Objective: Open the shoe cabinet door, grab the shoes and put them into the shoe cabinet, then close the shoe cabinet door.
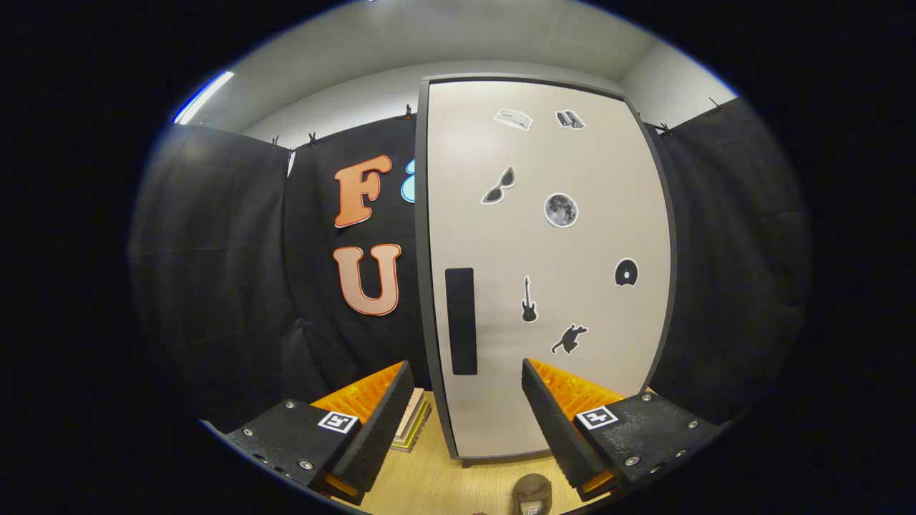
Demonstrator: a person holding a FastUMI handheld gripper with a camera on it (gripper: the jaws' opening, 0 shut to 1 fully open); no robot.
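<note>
The shoe cabinet (551,236) stands upright just ahead of me on a wooden surface, its pale door shut and dotted with several small stickers. A dark vertical handle recess (461,320) sits near the door's left edge, low down, a little beyond the gap between my fingers. My gripper (465,386) is open, with nothing between its fingers. A brownish shoe (532,493) lies on the wood close in front of the cabinet, between and below the fingers, partly cut off.
A small stack of flat books or boards (413,425) lies on the wooden surface (444,486) by the cabinet's left foot, behind the left finger. Black cloth walls close in the booth to the left and right of the cabinet.
</note>
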